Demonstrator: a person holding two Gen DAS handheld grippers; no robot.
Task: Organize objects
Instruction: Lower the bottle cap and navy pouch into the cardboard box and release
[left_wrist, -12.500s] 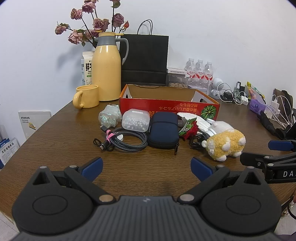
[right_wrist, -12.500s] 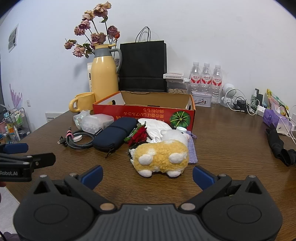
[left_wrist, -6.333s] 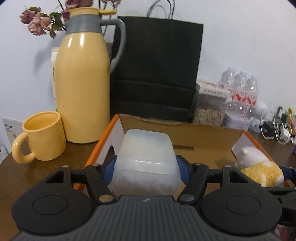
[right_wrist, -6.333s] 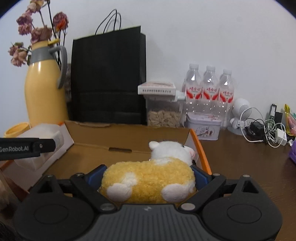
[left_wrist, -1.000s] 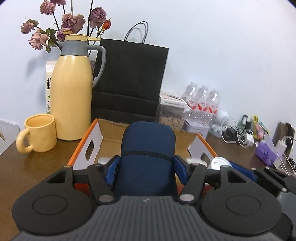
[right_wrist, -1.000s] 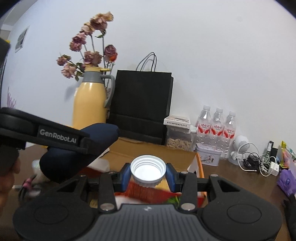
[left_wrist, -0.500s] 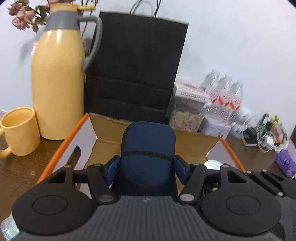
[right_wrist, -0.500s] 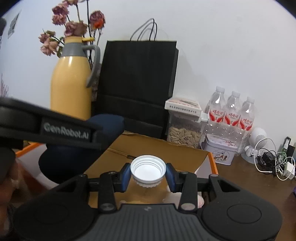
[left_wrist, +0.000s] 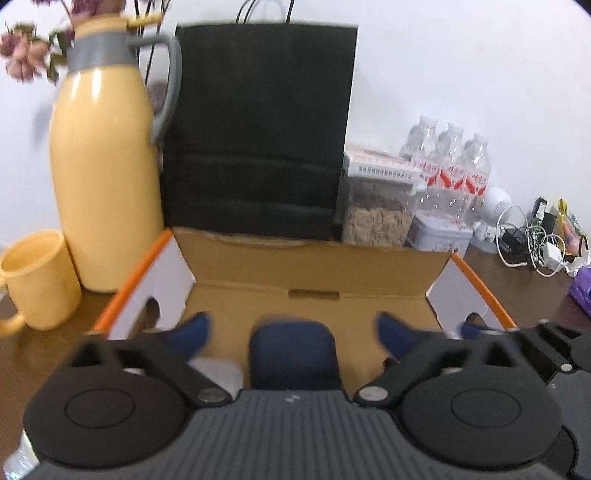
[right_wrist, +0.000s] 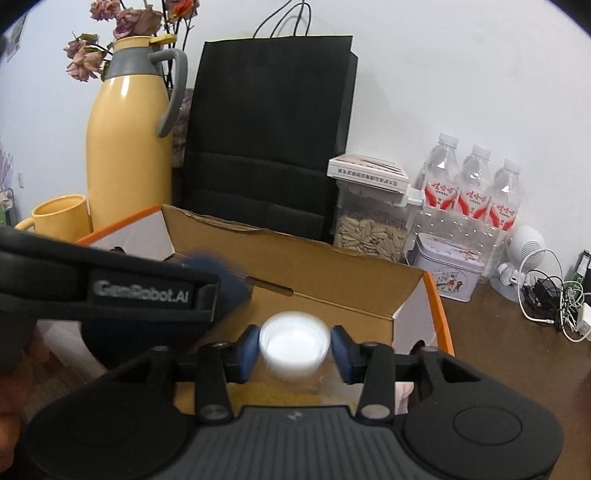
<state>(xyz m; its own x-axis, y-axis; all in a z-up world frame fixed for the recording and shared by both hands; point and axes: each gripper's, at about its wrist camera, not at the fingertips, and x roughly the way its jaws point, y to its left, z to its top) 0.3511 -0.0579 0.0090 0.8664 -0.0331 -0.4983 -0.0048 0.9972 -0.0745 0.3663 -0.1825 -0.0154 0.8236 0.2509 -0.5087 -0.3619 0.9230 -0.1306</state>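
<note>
Left wrist view: the cardboard box (left_wrist: 314, 273) sits on the desk (left_wrist: 44, 343); the navy pouch (left_wrist: 293, 354) lies inside, near, between the spread left claw (left_wrist: 291, 328). The right claw (right_wrist: 293, 349) pinches a white-capped jar (right_wrist: 293, 343) over the box.

A plain white wall (right_wrist: 461, 66) backs a dark brown wooden table (right_wrist: 509, 354) under even indoor light. Along the table's far edge stand a yellow thermos jug (right_wrist: 129, 147), a yellow mug (left_wrist: 37, 280), a black paper bag (left_wrist: 258, 129), three water bottles (right_wrist: 476, 184) and, toward the right edge, tangled white cables (right_wrist: 554, 295).
</note>
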